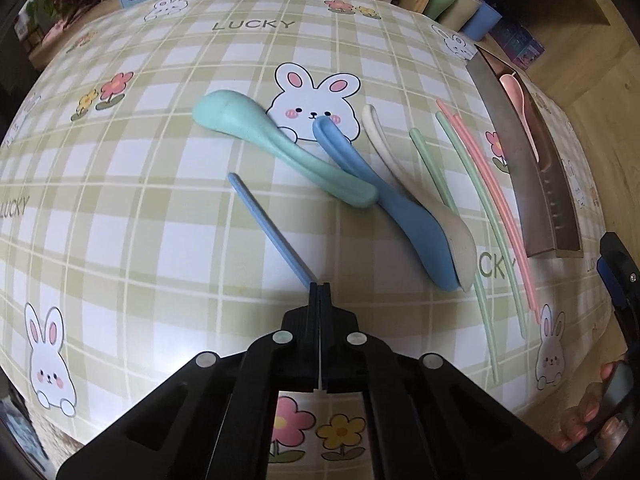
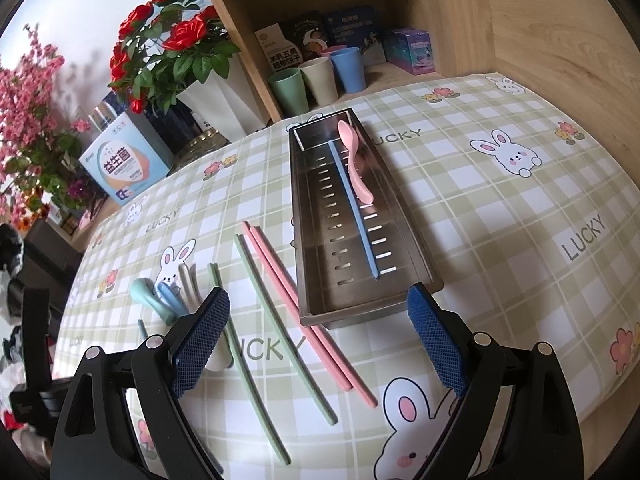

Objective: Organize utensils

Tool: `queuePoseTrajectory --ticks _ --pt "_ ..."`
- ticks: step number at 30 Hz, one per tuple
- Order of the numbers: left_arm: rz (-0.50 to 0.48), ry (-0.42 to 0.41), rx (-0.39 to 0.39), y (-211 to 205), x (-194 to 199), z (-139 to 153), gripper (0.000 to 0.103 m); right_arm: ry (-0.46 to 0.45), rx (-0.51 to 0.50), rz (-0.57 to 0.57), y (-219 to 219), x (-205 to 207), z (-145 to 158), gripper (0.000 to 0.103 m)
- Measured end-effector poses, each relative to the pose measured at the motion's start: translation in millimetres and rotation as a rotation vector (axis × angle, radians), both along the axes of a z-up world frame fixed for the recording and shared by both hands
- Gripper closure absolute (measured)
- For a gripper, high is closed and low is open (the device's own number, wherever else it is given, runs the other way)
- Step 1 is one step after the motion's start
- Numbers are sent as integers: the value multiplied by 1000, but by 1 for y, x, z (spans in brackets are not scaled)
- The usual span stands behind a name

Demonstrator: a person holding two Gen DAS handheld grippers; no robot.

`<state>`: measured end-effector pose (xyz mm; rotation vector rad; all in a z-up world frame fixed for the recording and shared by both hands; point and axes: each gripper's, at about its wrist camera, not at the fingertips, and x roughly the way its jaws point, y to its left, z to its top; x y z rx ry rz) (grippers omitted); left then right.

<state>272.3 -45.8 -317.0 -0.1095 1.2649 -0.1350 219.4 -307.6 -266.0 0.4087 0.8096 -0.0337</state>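
On the tablecloth (image 1: 160, 208), left hand-held gripper (image 1: 320, 286) pinches blue chopstick (image 1: 268, 226).

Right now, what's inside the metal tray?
The metal tray holds a pink spoon and one blue chopstick, the spoon's handle lying across the chopstick. The slotted floor is otherwise bare; the strip just behind the near wall is hidden.

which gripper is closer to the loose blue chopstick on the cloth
Left. The left gripper is shut on the near end of the blue chopstick. The right gripper is open, off by the metal tray.
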Motion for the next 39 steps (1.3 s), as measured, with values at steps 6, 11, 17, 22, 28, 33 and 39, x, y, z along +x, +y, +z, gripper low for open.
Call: queuePoseTrajectory --ticks 6,11,17,22,28,33,39 --pt "-8 -4 1 9 9 0 103 1 1 0 0 0 0 16" --pt "31 48 -72 20 10 -1 101 -7 1 -5 -1 0 1 16" --pt "-43 -7 -72 6 -5 10 70 -5 5 7 1 0 1 16" --pt "-58 3 -54 -4 -9 6 83 -12 7 5 0 -2 2 16" --pt "-14 51 -35 -1 -5 -3 85 -7 18 -2 -2 -1 0 16" --pt "14 51 -33 2 5 -4 85 -5 18 2 -1 -1 0 16" --pt "-11 19 -26 0 10 -2 99 3 21 -2 -2 0 -1 16"
